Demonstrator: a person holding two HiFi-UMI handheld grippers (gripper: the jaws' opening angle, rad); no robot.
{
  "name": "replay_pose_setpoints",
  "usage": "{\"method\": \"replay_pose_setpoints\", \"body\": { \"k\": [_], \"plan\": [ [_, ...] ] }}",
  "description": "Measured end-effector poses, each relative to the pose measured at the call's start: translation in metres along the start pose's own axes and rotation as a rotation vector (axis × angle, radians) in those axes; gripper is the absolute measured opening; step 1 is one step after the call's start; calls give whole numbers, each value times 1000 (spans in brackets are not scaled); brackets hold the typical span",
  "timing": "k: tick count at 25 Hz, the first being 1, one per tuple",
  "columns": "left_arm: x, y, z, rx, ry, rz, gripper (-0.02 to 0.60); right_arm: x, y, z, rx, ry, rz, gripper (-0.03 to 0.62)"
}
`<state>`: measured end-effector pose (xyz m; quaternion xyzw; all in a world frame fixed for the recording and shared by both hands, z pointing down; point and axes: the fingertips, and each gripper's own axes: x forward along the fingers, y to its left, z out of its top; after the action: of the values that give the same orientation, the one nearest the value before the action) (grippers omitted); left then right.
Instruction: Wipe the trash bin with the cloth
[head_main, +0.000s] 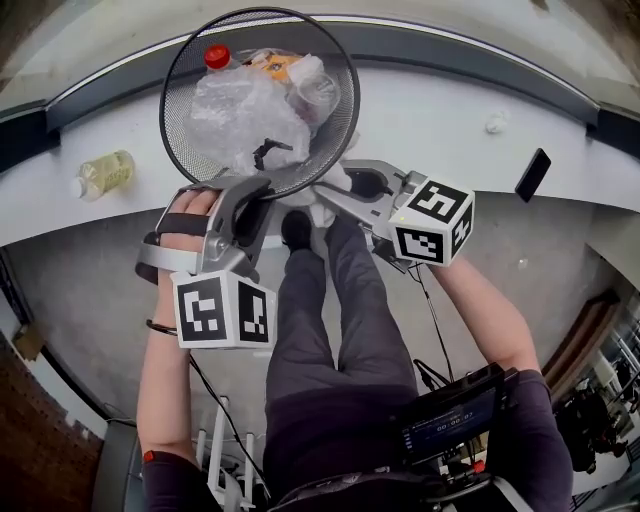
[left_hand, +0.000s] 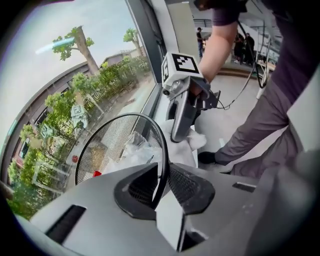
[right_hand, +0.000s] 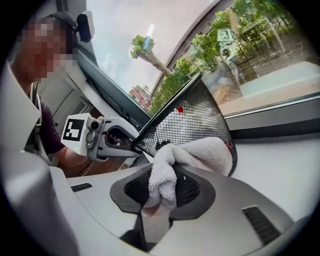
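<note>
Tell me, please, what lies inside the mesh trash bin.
Crumpled clear plastic, a red-capped bottle and an orange wrapper fill the bin; whatever lies beneath is covered.

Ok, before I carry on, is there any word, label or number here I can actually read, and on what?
Nothing reads clearly.
Screen at the person's waist: a row of digits, too blurred to read.
Bottle label: too small to read.
Sign outdoors: too blurred to read.
Left marker cube and right marker cube: black-and-white patterns only, no letters.
</note>
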<state>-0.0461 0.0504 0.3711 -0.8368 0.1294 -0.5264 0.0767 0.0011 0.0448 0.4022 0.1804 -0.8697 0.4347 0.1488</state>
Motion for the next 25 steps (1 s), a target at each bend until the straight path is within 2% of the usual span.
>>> {"method": "replay_pose_setpoints", "body": {
  "k": [1, 2, 3, 4, 6, 8, 10, 11, 13, 14, 16, 19, 23, 25],
  "plan": [
    [-2, -1, 3, -15, -20, -9, 51, -9, -7, 4, 16, -26, -19, 97],
    [-6, -1, 7, -24, -41, -15, 97, -21, -15, 13, 25, -60, -48, 97],
    [-11, 0, 10, -24, -53, -19, 181, -35, -25, 26, 29, -106, -82, 97],
    [-16, 1, 10, -11, -49, -20, 220, -52, -36, 44, 32, -160, -118, 97],
    [-18, 3, -1, 52, 12, -27, 231, -85, -61, 86, 26, -271, -194, 97],
    [-8, 1, -19, 124, 95, -43, 233, -104, -84, 123, -40, -331, -283, 97],
    [1, -2, -28, 147, 131, -43, 230, -100, -99, 141, -157, -298, -353, 97],
    [2, -2, -29, 141, 129, -32, 203, -90, -101, 143, -219, -254, -368, 97],
    [0, 4, -26, 116, 103, -7, 108, -64, -97, 131, -328, -138, -367, 97],
    [-3, 6, -23, 105, 89, -8, 91, -50, -91, 120, -361, -85, -351, 97],
    [-5, 6, -22, 104, 78, -29, 78, -32, -78, 102, -367, -50, -305, 97],
    [-5, 8, -22, 91, 68, -29, 51, -25, -67, 95, -337, -73, -269, 97],
    [-2, 9, -23, 39, 74, 7, 49, -10, -51, 69, -462, 71, -256, 97],
    [2, 6, -22, 24, 81, 4, 49, -5, -42, 55, -476, 110, -241, 97]
  ]
}}
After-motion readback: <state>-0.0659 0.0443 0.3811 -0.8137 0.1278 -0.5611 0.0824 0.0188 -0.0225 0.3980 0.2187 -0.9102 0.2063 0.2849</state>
